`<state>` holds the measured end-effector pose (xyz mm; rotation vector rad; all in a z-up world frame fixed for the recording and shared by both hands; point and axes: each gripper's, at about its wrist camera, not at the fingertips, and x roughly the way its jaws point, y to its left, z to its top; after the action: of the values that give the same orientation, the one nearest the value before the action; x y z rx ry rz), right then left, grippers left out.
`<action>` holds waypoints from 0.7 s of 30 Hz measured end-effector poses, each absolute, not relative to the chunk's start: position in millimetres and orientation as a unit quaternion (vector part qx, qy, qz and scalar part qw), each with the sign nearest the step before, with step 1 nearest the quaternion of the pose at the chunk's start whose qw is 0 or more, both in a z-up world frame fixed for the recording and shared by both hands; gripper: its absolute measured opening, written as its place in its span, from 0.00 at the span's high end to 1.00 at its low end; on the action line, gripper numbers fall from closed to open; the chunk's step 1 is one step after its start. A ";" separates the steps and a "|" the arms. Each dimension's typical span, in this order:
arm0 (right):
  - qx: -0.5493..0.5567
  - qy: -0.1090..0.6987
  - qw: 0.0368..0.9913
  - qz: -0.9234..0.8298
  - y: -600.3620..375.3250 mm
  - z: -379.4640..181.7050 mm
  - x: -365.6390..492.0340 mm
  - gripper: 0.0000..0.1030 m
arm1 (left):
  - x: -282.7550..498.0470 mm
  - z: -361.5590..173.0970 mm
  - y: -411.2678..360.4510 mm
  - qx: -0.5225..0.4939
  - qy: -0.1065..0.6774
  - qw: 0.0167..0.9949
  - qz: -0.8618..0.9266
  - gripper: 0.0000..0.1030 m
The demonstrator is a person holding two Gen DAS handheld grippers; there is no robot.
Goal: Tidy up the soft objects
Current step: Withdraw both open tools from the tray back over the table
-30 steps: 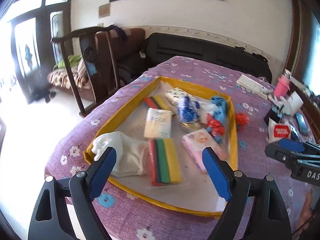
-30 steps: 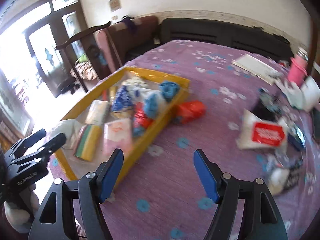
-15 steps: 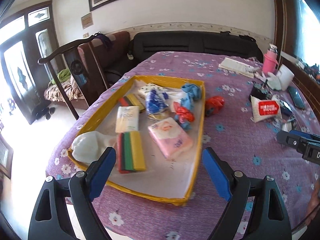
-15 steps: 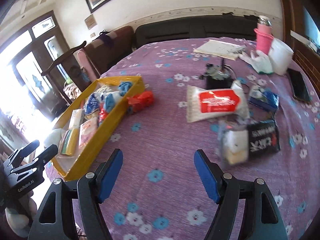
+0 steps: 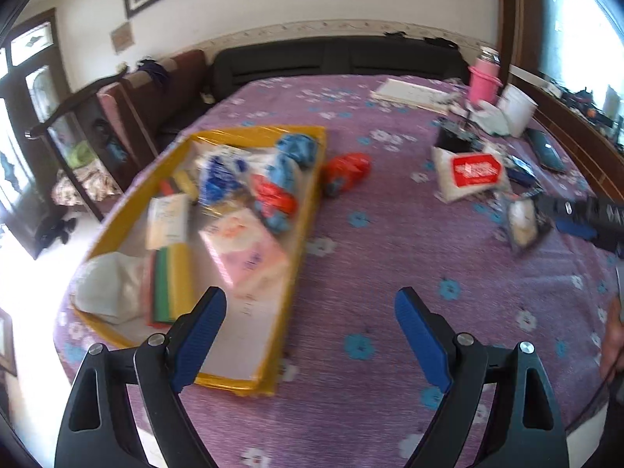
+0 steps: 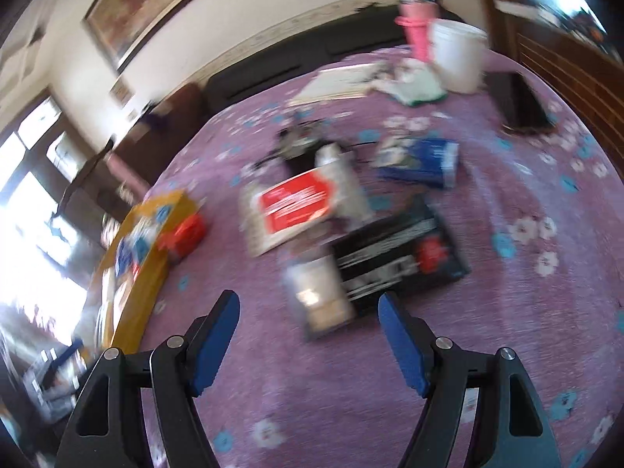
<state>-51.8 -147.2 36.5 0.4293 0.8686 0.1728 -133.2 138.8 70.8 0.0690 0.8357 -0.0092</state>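
Soft objects are split between two places. Most lie inside the yellow tray [image 5: 300, 210] at the left of the purple flowered tablecloth [image 5: 390, 273]. The rest lie loose on the cloth to its right.

Gripper state: the left gripper [image 5: 310, 335] has its jaws apart with nothing between them. It hangs above the tray's near right corner. The right gripper [image 6: 308, 331] also stands apart and empty, above the loose packs.

Step in hand, as judged: reaching for a loose pack to carry it to the tray.
1. Choose the nearest pack, the black-labelled pack [image 6: 390, 257], whose clear end lies between the open fingers in the right wrist view.
2. Approach from above and place one pad on each long side.
3. Close only until the wrapper gives; soft packs deform and can slip.
4. Lift clear of the neighbouring white pack with the red label [image 6: 300, 202] before crossing to the tray.
5. Keep the left gripper away from the tray's free near end.

Count, blur permitting:
- Trays: one.
- In the tray: one white bundle [image 5: 109, 288], one striped sponge stack [image 5: 171, 284], one pink pack [image 5: 249, 253], one small white pack [image 5: 167, 218]; the blue and red items behind cannot be counted.
- Just outside the tray wall: one red bundle [image 5: 347, 169].
- Loose packs: three, the third being a blue pack [image 6: 421, 160].
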 end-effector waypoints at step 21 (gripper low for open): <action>0.187 0.442 0.873 0.089 -147.6 19.9 -13.2 0.24 | -128.7 15.4 99.3 0.007 0.473 0.875 -0.099 0.15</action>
<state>-13.2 -147.6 19.9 0.3911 0.9238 0.1862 -128.7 99.3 15.4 0.0148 0.9884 -0.2063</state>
